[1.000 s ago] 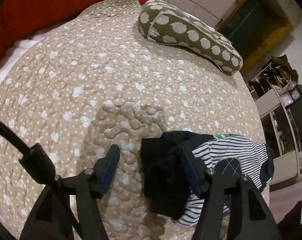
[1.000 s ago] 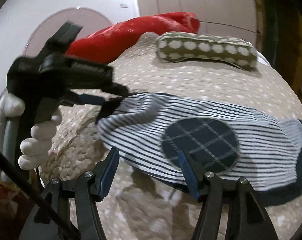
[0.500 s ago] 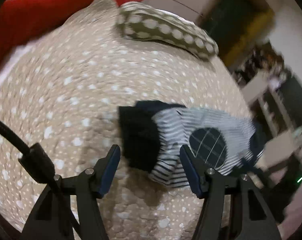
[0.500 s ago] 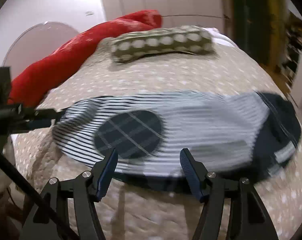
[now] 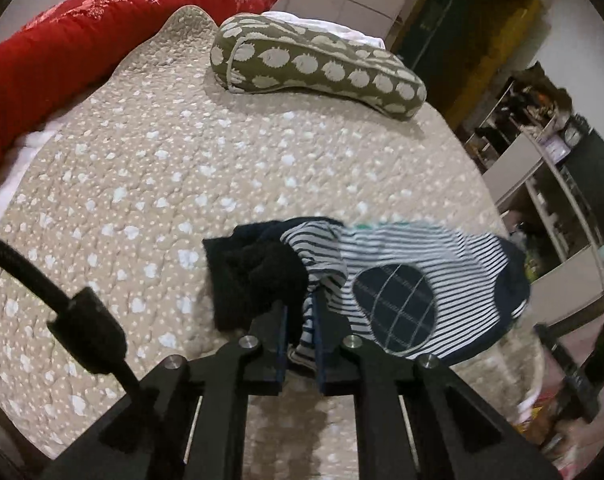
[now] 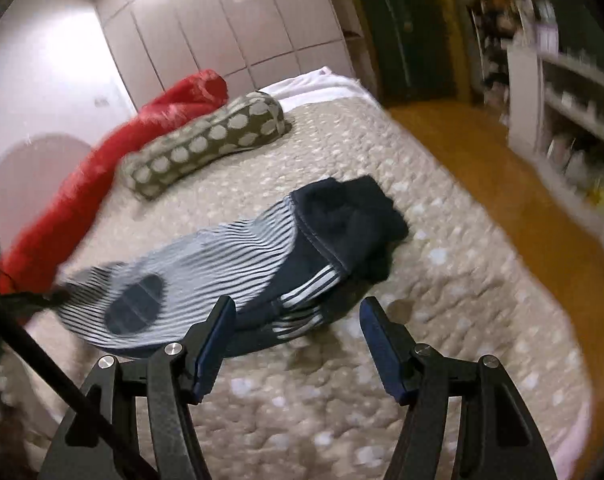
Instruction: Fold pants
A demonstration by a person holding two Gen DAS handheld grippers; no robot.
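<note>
Left wrist view: your left tool [image 5: 300, 328] has just pinched the pants [image 5: 406, 276] at their striped cuff end (near the bed's [image 5: 149, 168] front edge); right tool [image 6: 297, 340] hovers wide open, so the fold can start

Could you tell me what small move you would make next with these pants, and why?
Probably bring the open right tongs forward onto the dark waistband end and close. The left tongs already pinch the striped pants at the cuff end, while the waistband lies bunched and ungripped on the quilt, so both ends need holding before folding.
</note>
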